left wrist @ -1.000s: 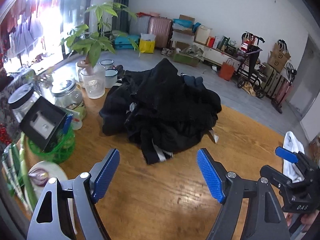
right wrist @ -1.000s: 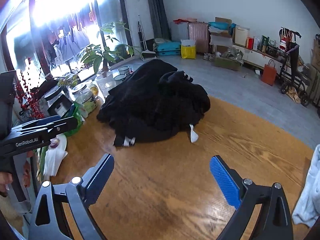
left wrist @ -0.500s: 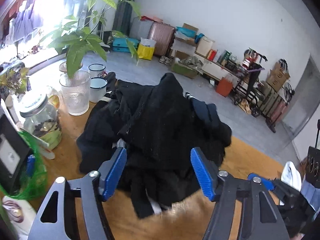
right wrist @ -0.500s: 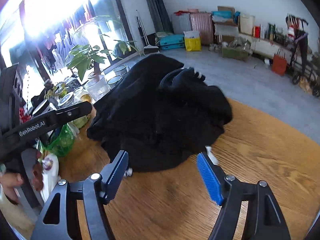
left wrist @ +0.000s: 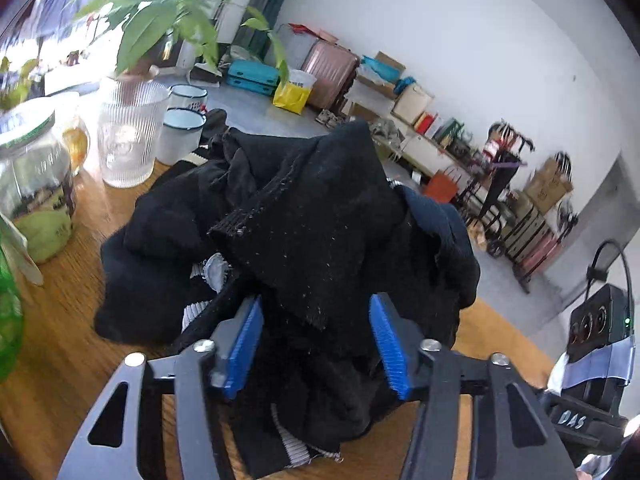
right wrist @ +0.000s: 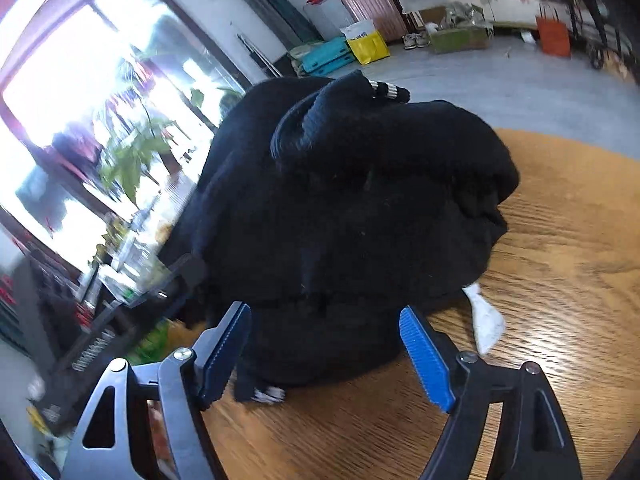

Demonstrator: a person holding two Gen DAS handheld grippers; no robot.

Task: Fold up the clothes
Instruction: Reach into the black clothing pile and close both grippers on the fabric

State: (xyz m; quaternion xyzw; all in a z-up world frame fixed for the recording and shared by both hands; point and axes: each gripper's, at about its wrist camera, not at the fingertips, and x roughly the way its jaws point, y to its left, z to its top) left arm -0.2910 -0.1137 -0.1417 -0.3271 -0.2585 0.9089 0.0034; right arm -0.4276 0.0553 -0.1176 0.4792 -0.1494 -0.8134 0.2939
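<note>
A crumpled pile of black clothes (left wrist: 296, 232) lies on the round wooden table (left wrist: 60, 320). My left gripper (left wrist: 316, 344) is open, its blue pads on either side of a black fold at the pile's near edge. In the right wrist view the same pile (right wrist: 360, 208) fills the middle. My right gripper (right wrist: 324, 344) is open with the pile's lower edge between its fingers. A white label (right wrist: 486, 320) sticks out at the pile's right. The other gripper's body (right wrist: 96, 344) shows at the left.
A ribbed glass vase with a plant (left wrist: 128, 136), two enamel mugs (left wrist: 180, 136) and a glass jar (left wrist: 32, 184) stand left of the pile. A green bag (left wrist: 8, 320) is at the left edge. Bare wood (right wrist: 560, 280) lies right of the pile.
Both grippers have moved forward to the pile; their open fingers now straddle its near edge. The gaps between the fingers have narrowed somewhat.
</note>
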